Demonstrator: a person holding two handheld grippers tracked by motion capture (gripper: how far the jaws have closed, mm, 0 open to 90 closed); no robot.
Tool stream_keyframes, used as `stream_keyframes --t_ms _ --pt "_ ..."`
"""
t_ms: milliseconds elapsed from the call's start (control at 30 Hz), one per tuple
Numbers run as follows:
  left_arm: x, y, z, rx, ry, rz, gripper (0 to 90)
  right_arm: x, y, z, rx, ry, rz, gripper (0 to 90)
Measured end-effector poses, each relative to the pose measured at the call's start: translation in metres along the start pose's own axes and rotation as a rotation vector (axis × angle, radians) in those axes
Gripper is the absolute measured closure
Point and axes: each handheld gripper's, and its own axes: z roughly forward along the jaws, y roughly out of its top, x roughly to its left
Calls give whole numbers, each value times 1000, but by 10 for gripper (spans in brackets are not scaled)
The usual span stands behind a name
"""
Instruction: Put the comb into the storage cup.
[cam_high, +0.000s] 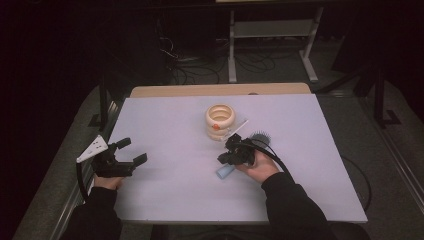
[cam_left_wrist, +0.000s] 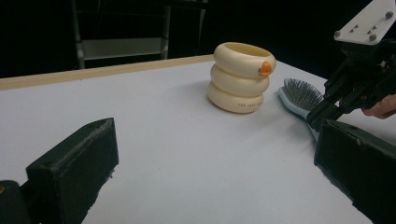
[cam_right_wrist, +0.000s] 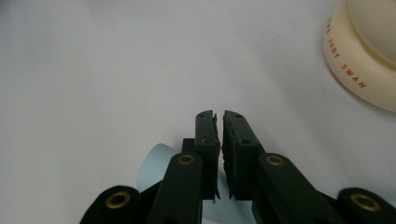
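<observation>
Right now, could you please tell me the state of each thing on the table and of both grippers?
Left gripper: open, nothing between its jaws.
Right gripper: jaws nearly together over the hairbrush handle; grip on it unclear.
Hairbrush: lying flat, bristles up, beside the holder.
Cream ringed holder: upright, mouth open; inside unclear.
White stick: lying against the holder's base.

Plenty of open table (cam_high: 165, 190) on the left side; the ring cup (cam_high: 220, 121) and brush (cam_high: 260, 138) crowd the middle right.
</observation>
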Motion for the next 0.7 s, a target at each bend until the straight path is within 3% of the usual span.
stream_keyframes --t_ms 533,700 --pt "0 0 0 0 -1 1 0 0 -2 11 49 19 6 887" --pt "0 0 0 -1 -1 2 0 -1 -3 13 51 30 33 887"
